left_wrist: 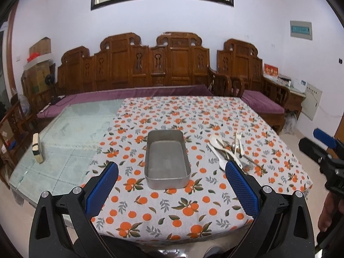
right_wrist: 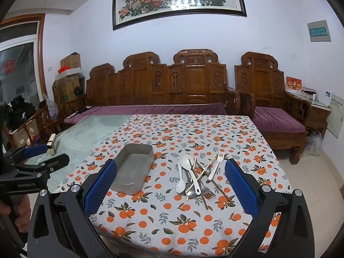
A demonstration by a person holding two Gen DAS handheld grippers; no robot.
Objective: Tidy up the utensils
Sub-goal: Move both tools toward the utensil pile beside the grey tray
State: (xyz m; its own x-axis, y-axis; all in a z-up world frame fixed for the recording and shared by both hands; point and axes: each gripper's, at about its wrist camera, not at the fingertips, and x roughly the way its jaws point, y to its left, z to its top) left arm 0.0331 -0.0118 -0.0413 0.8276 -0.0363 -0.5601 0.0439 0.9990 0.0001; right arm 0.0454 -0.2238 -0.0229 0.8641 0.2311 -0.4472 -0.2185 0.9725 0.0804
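An empty grey metal tin [left_wrist: 166, 158] [right_wrist: 133, 169] stands on the orange-print tablecloth [left_wrist: 163, 210]. To its right lies a heap of utensils [right_wrist: 198, 175] [left_wrist: 229, 150]: white plastic spoons, a white fork [right_wrist: 217, 164], metal forks and chopsticks, crossing one another. My left gripper [left_wrist: 172, 175] hangs open above the near table edge, its blue pads either side of the tin. Open too, my right gripper [right_wrist: 171, 172] sits in front of the heap with nothing between its fingers. Each gripper shows at the edge of the other's view.
Bare glass tabletop [left_wrist: 64, 142] lies left of the cloth, with a small brush-like block [left_wrist: 37, 148] standing on it. A carved wooden bench with purple cushions [right_wrist: 150, 108] runs behind the table. Tiled floor [right_wrist: 318, 180] lies to the right.
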